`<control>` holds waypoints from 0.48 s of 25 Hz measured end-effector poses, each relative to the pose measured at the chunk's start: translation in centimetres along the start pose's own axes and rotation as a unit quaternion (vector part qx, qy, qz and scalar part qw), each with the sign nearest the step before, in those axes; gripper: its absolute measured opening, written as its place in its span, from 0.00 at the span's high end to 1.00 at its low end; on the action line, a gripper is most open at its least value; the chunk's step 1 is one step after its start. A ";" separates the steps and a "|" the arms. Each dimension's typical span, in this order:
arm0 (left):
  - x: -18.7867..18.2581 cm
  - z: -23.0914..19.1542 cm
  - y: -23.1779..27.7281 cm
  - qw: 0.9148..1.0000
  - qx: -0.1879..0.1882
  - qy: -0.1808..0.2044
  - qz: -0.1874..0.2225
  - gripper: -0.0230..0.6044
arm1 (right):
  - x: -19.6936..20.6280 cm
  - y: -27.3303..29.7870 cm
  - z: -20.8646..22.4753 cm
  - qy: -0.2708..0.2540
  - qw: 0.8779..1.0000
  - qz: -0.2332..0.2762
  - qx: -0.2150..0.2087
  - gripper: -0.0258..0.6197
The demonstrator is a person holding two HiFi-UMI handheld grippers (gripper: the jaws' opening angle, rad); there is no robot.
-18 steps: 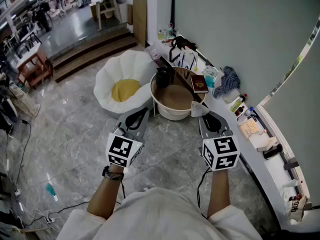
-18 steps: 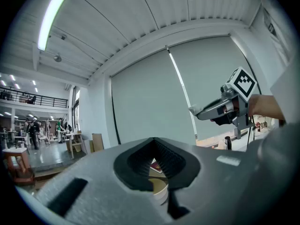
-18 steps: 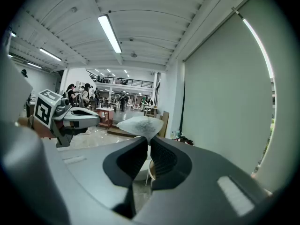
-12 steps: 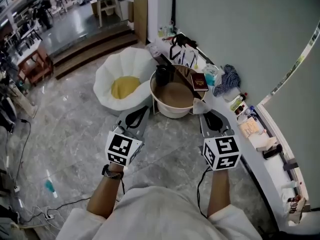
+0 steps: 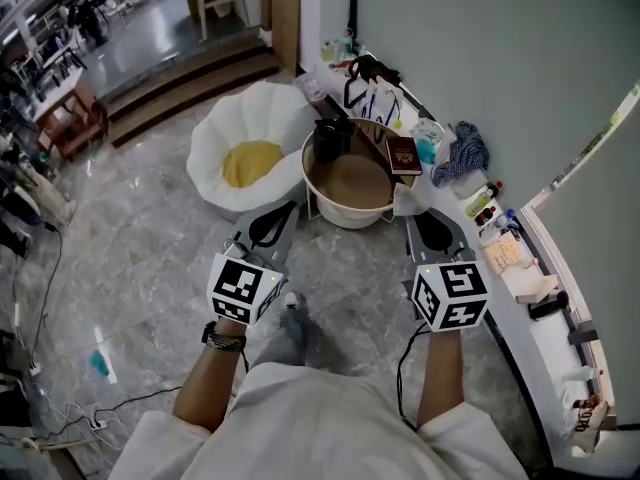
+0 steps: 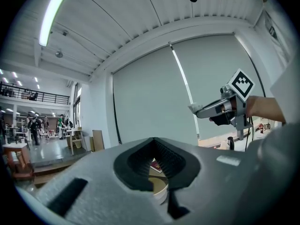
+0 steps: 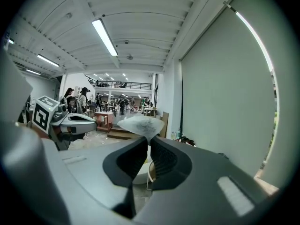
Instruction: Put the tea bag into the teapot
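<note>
Where the right tool (image 7: 146, 143) stands: lower right of the head view, jaws pressed together on the neck of the tea bag (image 7: 140, 123), which fans out above them.
Tea bag: thin white gauze, crumpled, with greyish contents showing through. It looks soft and light, and is held in the air by the table's near right rim.
Left tool (image 6: 154, 141): lower left of the head view, jaws closed on nothing, about level with its partner.
Just changed: both tools have drawn nearer the table (image 5: 345, 226). A leg (image 5: 290, 333) now shows between the arms at bottom centre, so I take it the person has stepped forward.
Meaning for the task: approach only, I judge, since the bag is not yet over the teapot.
Teapot (image 5: 330, 140): small and dark, at the far left of the table top, above the frame's centre.
Table: round, with a white wall and a tan top sunk inside a raised rim. A red book (image 5: 403, 155) lies at its right.
Beyond: a white petal-shaped seat (image 5: 212, 173) with a yellow cushion (image 5: 250, 163), on a grey marble floor (image 5: 150, 258).
</note>
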State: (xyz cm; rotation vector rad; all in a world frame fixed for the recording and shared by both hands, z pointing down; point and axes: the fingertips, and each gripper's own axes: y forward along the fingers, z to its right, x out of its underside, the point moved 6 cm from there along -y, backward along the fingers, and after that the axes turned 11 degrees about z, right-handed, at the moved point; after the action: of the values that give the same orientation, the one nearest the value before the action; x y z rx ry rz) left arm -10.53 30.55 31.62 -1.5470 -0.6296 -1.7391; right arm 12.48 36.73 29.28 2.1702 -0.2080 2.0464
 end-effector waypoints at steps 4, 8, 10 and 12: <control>1.5 -2.3 2.5 1.000 0.002 0.009 -0.009 0.97 | 0.7 3.4 1.1 0.004 1.000 -0.005 0.003 0.92; 2.8 -6.0 6.1 1.000 0.009 0.010 -0.002 0.97 | 0.9 8.4 2.3 0.001 1.000 -0.001 0.006 0.92; 3.3 -8.4 8.0 1.000 0.013 0.014 -0.006 0.97 | 0.8 11.4 2.7 -0.003 1.000 0.000 0.008 0.92; 3.5 -10.9 9.9 1.000 0.017 0.017 -0.007 0.97 | 0.4 14.2 3.2 -0.006 1.000 -0.002 0.014 0.92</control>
State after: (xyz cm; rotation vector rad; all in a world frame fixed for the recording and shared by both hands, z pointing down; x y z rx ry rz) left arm -9.88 15.47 32.28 -1.4905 -0.6504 -1.7519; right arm 12.71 22.21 29.73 2.1970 -0.1774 2.0463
